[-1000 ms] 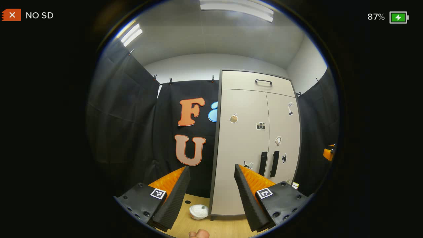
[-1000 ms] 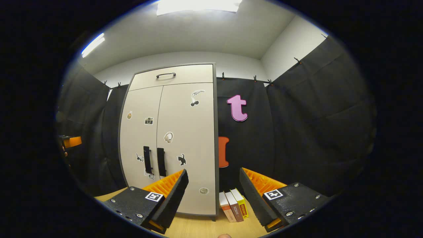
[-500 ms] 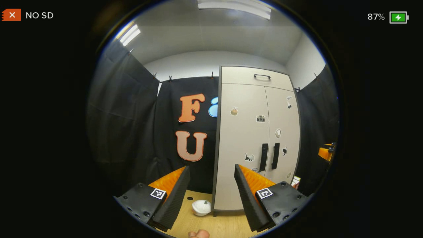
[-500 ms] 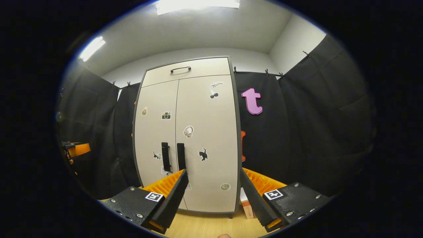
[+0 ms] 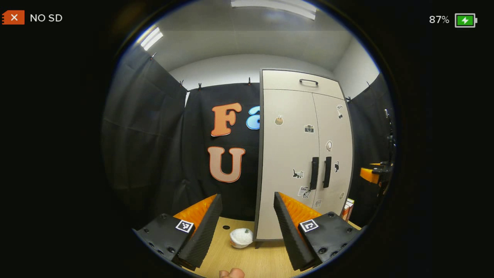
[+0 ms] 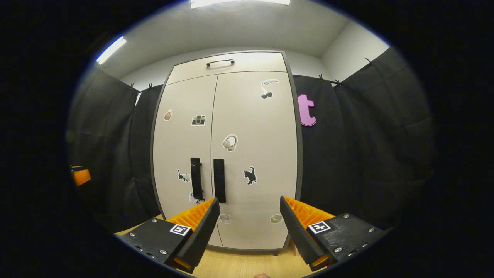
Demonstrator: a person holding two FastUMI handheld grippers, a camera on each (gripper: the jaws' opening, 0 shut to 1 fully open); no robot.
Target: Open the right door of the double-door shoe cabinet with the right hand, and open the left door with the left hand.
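A beige double-door shoe cabinet [image 6: 247, 116] stands upright on a wooden surface, both doors closed and dotted with small stickers. In the right gripper view its right door's black vertical handle [image 6: 219, 180] is just above my right gripper [image 6: 249, 210], which is open, empty and apart from the cabinet. The left door's handle [image 6: 196, 178] sits beside it. In the left gripper view the cabinet [image 5: 287, 154] is at right of centre, with the left handle [image 5: 314, 173] and right handle [image 5: 327, 172] side by side. My left gripper [image 5: 247, 206] is open, empty, well short of the doors.
A white round object [image 5: 241, 237] lies on the wooden surface [image 5: 239, 258] by the cabinet's left foot. Books [image 5: 348, 209] stand at the cabinet's right side. A drawer with a black handle [image 6: 220, 61] tops the cabinet. Black cloth walls close in both sides. The other gripper [image 5: 372, 173] shows at far right.
My right gripper has swung left and closer, so the cabinet now sits centred and larger in its view. The left gripper has shifted slightly; the cabinet handles sit higher in its view.
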